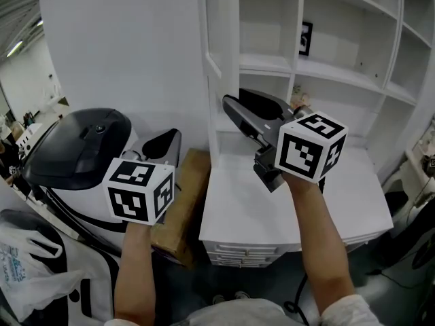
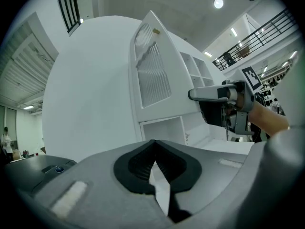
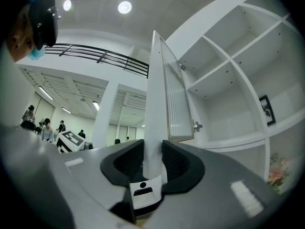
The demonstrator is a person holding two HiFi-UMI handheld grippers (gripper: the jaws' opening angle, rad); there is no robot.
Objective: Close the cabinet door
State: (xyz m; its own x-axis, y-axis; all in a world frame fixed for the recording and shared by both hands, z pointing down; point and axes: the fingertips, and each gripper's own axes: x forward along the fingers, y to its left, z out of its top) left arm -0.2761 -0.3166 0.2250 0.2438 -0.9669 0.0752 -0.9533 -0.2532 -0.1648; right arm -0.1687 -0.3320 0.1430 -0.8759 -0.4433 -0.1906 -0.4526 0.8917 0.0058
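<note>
The white cabinet door [image 1: 222, 53] stands open, edge-on to me, with a slatted panel [image 3: 175, 99] on its inner face. In the right gripper view the door's edge [image 3: 153, 128] runs between the jaws of my right gripper [image 3: 152, 152], and both pads lie against it. In the head view that gripper [image 1: 234, 106] reaches level to the door's lower edge. My left gripper [image 1: 167, 142] hovers lower left, apart from the door, in front of the white side wall [image 2: 90, 94]. Its jaws [image 2: 153, 144] meet at the tips with nothing between them.
The open cabinet [image 1: 326, 66] has several bare shelves and a marker card [image 1: 306, 38]. Below is a white counter [image 1: 234, 202] over drawers [image 1: 248, 255]. A black-and-white machine [image 1: 81, 148], a cardboard box [image 1: 189, 195] and a plastic bag [image 1: 27, 270] crowd the left.
</note>
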